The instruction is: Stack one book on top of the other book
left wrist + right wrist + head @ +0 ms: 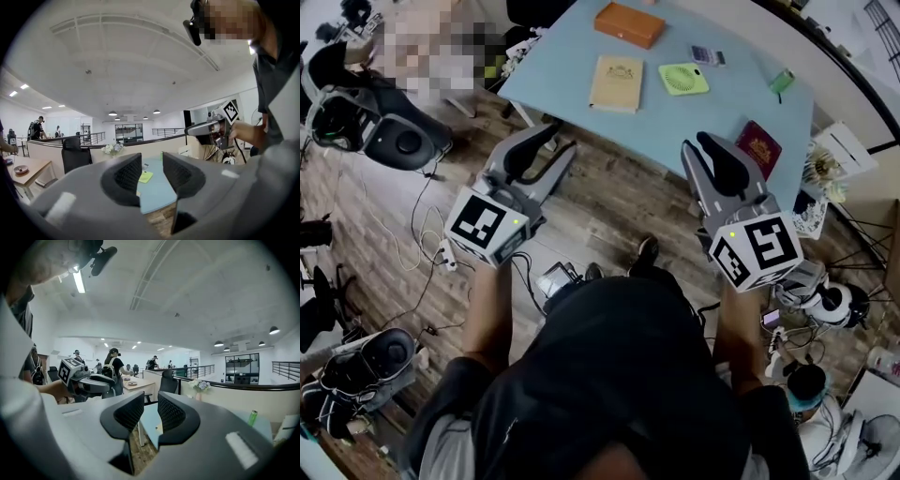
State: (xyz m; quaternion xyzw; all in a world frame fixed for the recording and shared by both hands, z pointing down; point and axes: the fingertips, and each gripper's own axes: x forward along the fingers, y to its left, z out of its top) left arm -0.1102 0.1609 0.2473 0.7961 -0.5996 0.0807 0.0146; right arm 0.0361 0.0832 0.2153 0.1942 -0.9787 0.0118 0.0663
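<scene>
On the light blue table [572, 52] lie a cream book [617, 82], an orange book [629, 23] farther back, and a dark red book [757, 145] near the right front edge. All three lie apart from each other. My left gripper [558, 139] hangs over the wooden floor just short of the table's front edge, open and empty. My right gripper [701, 142] is level with it, jaws a narrow gap apart and empty. In the left gripper view the left gripper [152, 174] frames the table [157, 190]. In the right gripper view the right gripper [151, 411] shows a slim gap.
A green square fan [683, 78], a small calculator [707, 55] and a green marker [782, 82] also lie on the table. Bags [389, 136], cables [412, 244] and shoes [356, 370] litter the wooden floor at the left. Boxes and gear [825, 300] crowd the right.
</scene>
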